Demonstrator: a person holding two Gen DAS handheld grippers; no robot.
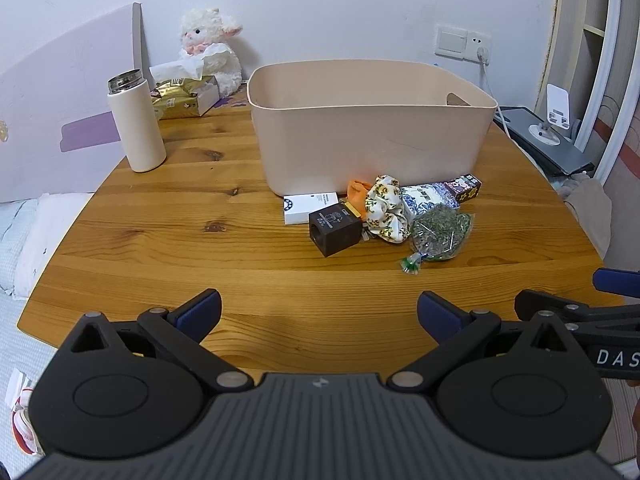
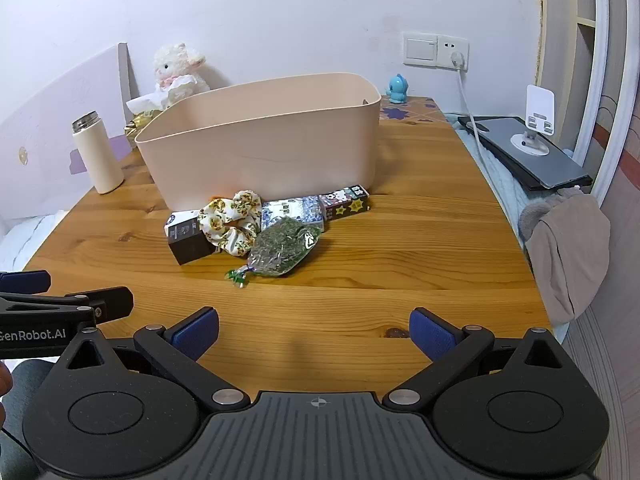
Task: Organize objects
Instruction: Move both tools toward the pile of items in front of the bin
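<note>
A beige plastic bin (image 1: pixel 368 136) (image 2: pixel 264 148) stands on the wooden table (image 1: pixel 160 248). In front of it lies a cluster: a dark brown cube box (image 1: pixel 335 231) (image 2: pixel 188 242), a white card box (image 1: pixel 308 208), an orange item (image 1: pixel 357 193), a floral scrunchie (image 1: pixel 386 210) (image 2: pixel 232 222), a blue-white packet (image 1: pixel 426 198) (image 2: pixel 294 208), a clear bag of dried green herbs (image 1: pixel 440 232) (image 2: pixel 282 250) and a dark star-printed box (image 1: pixel 466 188) (image 2: pixel 346 202). My left gripper (image 1: pixel 319 314) and right gripper (image 2: pixel 314 334) both hover open over the near table edge, holding nothing.
A cream thermos (image 1: pixel 136 124) (image 2: pixel 97 156) stands at the left, with a tissue box (image 1: pixel 186 96) and a plush lamb (image 1: pixel 210 46) behind it. A blue figurine (image 2: pixel 397 89) sits at the back. A laptop with a phone stand (image 2: pixel 532 148) lies right of the table. Bedding (image 1: pixel 24 248) lies left.
</note>
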